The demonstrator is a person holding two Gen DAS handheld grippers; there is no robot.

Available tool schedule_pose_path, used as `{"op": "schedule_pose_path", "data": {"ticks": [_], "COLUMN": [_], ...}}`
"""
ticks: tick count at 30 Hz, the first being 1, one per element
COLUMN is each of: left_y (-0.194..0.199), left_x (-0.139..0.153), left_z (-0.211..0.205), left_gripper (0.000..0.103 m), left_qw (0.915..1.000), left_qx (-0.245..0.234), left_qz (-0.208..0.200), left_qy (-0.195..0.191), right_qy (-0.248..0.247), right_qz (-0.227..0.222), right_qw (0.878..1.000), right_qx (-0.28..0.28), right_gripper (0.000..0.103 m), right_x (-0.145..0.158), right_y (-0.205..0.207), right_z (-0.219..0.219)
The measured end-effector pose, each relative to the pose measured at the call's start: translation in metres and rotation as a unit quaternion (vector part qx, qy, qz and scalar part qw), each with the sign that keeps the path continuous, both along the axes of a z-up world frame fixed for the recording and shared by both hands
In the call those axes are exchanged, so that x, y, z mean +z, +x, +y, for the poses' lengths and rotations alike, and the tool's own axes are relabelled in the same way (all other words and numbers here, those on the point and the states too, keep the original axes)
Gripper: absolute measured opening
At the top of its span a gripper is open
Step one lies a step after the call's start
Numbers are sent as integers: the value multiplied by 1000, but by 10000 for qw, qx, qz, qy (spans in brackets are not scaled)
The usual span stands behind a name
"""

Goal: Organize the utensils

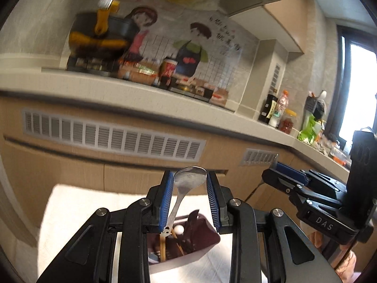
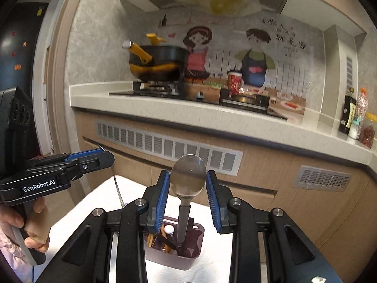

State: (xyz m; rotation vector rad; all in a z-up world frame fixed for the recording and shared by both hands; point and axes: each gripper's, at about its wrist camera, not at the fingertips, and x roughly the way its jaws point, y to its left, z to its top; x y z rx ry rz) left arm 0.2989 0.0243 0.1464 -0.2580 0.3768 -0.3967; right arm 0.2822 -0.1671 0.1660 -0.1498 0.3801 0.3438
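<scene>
Spoons poised above the maroon holder point(image 2: 196, 238) on the table point(image 2: 94, 202): left claw point(image 1: 188, 175) clamped on the left spoon point(image 1: 180, 198), right claw point(image 2: 187, 174) on the right spoon point(image 2: 187, 179) (each by its slick bowl), so either could slip, swing or snag the crowded utensils point(image 2: 165, 243).

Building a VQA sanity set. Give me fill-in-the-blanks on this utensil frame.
1. The left gripper clamps its spoon by the ___.
2. The right gripper has its spoon handle pointing ___ toward the holder.
3. The holder stands on a ___ tabletop.
4. The pot on the stove has ___ handles.
Missing: bowl; down; white; yellow
</scene>
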Motion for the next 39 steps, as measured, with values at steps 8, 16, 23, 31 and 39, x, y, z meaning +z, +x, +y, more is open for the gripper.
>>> {"op": "schedule_pose_path", "data": {"ticks": [8, 16, 23, 31, 39], "left_y": [34, -4, -94, -169, -195], "left_x": [-48, -68, -101, -130, -133], "left_z": [7, 5, 3, -19, -35], "left_gripper": [60, 72, 85, 97, 102], "left_qw": [9969, 9951, 9905, 9789, 9761], "left_qx": [2, 397, 705, 1139, 1341], "left_qz": [698, 909, 1059, 955, 697], "left_qy": [-361, 3, 531, 1403, 1559], "right_qy": [57, 552, 773, 271, 115], "right_qz": [738, 997, 1142, 1069, 847], "right_qw": [9971, 9934, 9886, 9873, 9868], "right_qx": [190, -112, -611, -1141, -1374], "right_gripper": [78, 90, 91, 96, 102], "right_x": [-49, -70, -101, -131, -135], "right_y": [42, 11, -68, -142, -170], "right_z": [6, -15, -35, -31, -35]}}
